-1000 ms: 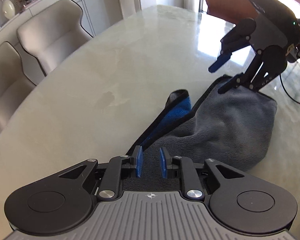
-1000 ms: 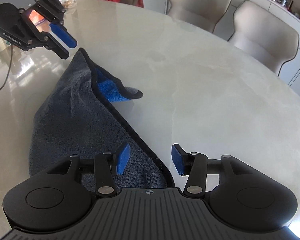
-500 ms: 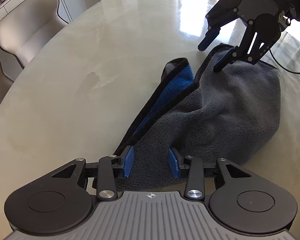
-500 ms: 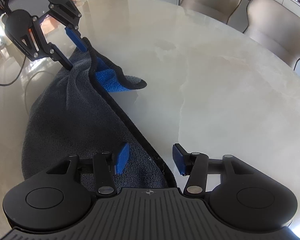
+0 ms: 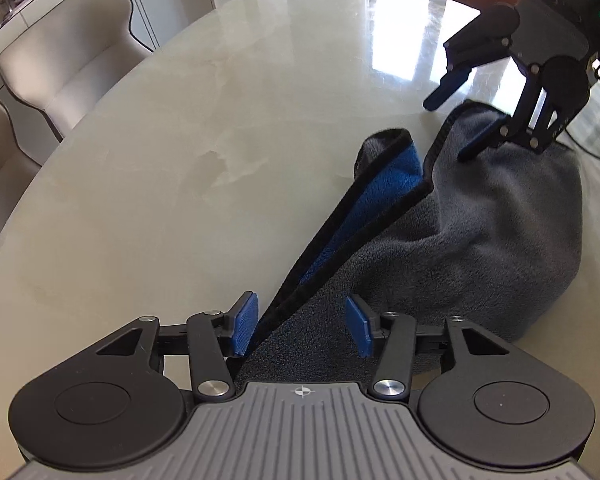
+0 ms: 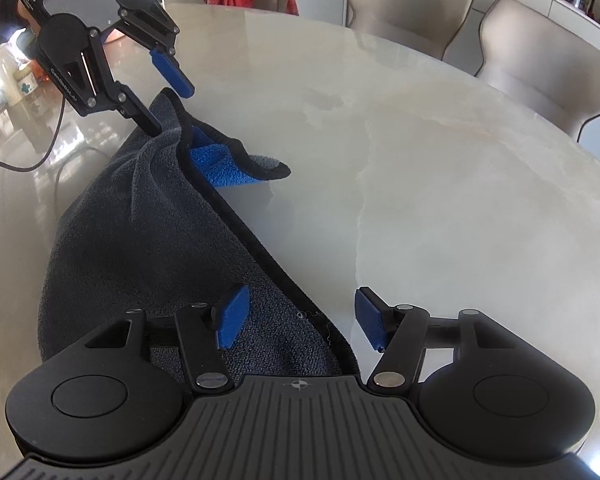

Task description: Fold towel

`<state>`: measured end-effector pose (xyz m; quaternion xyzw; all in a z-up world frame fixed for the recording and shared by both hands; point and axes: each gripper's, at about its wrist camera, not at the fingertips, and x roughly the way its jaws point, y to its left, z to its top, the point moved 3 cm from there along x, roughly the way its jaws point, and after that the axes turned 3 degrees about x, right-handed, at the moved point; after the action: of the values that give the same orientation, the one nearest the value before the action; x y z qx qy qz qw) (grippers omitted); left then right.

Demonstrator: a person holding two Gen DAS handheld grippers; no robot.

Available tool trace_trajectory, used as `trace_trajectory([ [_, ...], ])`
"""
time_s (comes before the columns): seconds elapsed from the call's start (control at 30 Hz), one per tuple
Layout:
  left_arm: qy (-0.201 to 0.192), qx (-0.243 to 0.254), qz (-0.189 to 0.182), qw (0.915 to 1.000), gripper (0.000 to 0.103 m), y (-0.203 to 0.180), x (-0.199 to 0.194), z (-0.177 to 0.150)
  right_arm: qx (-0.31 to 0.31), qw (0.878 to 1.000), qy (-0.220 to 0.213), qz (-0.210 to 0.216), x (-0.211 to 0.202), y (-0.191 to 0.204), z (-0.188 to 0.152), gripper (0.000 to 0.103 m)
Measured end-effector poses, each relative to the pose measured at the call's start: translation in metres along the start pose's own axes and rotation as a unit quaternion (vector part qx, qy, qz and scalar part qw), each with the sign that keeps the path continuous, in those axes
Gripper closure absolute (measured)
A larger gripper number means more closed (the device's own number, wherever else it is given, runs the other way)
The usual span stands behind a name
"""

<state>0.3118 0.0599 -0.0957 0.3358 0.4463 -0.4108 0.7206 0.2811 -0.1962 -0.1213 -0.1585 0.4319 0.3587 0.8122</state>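
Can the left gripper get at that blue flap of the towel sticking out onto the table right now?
Probably yes. The left gripper is open, the blue flap lies ahead along the towel edge, uncovered; the right gripper sits further right.

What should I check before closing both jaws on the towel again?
1. Left gripper open: ok.
2. Right gripper open: ok.
3. Towel edge between the left jaws: ok.
4. Towel edge between the right jaws: ok.
5. Layers aligned: not ok, the blue inner side still shows and one corner sticks out.
6. Table around the towel bare: ok.
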Motion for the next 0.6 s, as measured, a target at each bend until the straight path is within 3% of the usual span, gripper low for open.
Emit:
trace_trajectory([
  [0.07, 0.002, -0.001, -0.005, 1.0, 0.052, -0.001, 0.002, 0.001, -0.004, 1.0, 0.001, 0.0, -0.001, 0.002, -0.001, 0.049],
  [0.17, 0.001, -0.001, -0.005, 1.0, 0.052, -0.003, 0.003, 0.001, -0.016, 1.0, 0.004, 0.009, -0.008, 0.003, 0.004, 0.065],
  [0.27, -0.001, -0.002, -0.005, 1.0, 0.052, -0.005, 0.004, 0.002, -0.027, 0.999, 0.008, 0.026, -0.006, 0.006, 0.01, 0.093],
  [0.47, -0.004, -0.003, -0.006, 1.0, 0.052, -0.01, 0.007, 0.004, -0.065, 0.997, 0.023, 0.021, -0.019, 0.024, 0.008, 0.094],
  [0.6, -0.007, -0.003, -0.006, 1.0, 0.052, -0.013, 0.008, 0.005, -0.054, 0.998, 0.002, 0.028, -0.047, 0.029, 0.012, 0.094],
])
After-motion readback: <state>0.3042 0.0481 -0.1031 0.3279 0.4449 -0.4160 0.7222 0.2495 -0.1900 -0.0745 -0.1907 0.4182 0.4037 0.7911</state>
